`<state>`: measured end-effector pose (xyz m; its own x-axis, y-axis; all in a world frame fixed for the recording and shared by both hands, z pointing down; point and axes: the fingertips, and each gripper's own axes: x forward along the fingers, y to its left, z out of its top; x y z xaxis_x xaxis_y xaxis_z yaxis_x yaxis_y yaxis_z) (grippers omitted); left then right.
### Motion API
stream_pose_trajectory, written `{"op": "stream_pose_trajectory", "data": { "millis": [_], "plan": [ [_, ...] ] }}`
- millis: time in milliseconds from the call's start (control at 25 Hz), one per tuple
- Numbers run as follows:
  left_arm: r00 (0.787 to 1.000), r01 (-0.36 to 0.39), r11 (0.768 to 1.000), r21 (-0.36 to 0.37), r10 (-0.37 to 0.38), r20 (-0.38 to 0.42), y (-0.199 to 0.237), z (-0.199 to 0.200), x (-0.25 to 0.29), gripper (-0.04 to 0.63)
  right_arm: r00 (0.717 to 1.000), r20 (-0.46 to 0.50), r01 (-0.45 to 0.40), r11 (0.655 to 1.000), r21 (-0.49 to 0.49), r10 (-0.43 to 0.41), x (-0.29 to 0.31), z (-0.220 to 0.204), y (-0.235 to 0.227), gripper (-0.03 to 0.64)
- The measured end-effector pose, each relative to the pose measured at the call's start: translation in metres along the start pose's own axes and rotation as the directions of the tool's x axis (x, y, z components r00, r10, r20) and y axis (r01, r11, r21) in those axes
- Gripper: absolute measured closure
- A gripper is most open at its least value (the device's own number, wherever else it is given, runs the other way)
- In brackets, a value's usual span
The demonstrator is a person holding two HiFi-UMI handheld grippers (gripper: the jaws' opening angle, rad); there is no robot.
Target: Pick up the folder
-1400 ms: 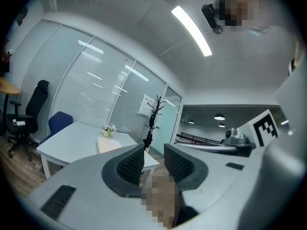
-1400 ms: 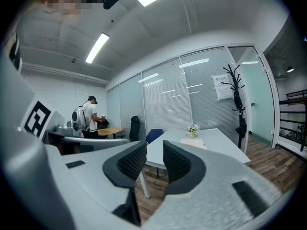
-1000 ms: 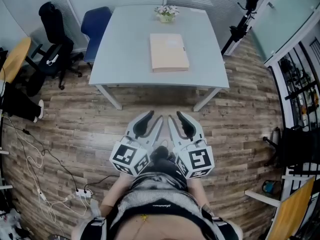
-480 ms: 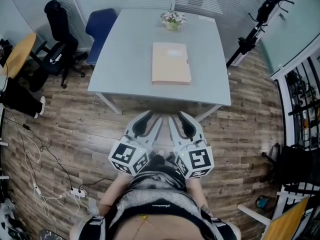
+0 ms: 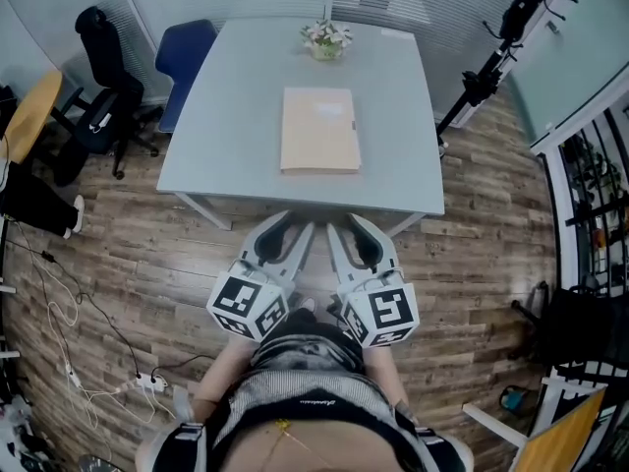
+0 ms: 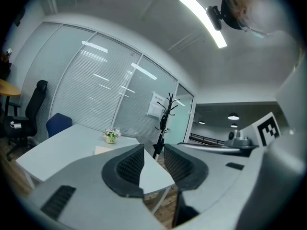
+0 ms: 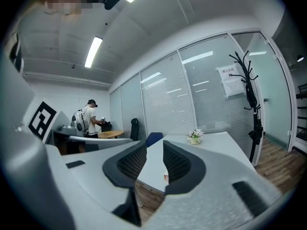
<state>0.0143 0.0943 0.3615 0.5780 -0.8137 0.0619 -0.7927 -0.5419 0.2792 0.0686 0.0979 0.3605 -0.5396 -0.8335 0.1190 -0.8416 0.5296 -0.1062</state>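
Facing a grey table (image 5: 221, 116), a person holds the left gripper (image 5: 292, 230) and right gripper (image 5: 346, 227) side by side at its near edge, both sets of jaws parted and empty. The tan folder (image 5: 319, 130) lies flat mid-table, well apart from both, with a small flower pot (image 5: 325, 37) at the far edge.
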Motion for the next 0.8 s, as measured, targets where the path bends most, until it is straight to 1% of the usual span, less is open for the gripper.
{"op": "stream_pose_trajectory", "data": {
  "millis": [160, 480, 680, 800],
  "plan": [
    [1.0, 0.004, 1.0, 0.002, -0.003, -0.011, -0.002, 0.0, 0.016, 0.492, 1.0, 0.001, 0.004, 1.0, 0.004, -0.004, 0.002, 0.004, -0.015, 0.508],
    [0.999, 0.036, 0.999, 0.005, -0.036, -0.021, -0.006, 0.0, 0.046, 0.492, 0.999, 0.013, 0.033, 0.999, 0.013, -0.033, 0.009, 0.009, -0.038, 0.508],
    [0.999, 0.05, 0.998, 0.031, -0.05, -0.013, 0.003, 0.006, 0.063, 0.492, 0.998, 0.027, 0.051, 0.999, 0.014, -0.051, 0.026, 0.012, -0.05, 0.508],
    [0.998, 0.062, 0.998, 0.028, -0.062, -0.008, 0.014, 0.009, 0.074, 0.492, 0.998, 0.026, 0.06, 0.998, 0.01, -0.06, 0.041, 0.013, -0.056, 0.508]
  ]
}}
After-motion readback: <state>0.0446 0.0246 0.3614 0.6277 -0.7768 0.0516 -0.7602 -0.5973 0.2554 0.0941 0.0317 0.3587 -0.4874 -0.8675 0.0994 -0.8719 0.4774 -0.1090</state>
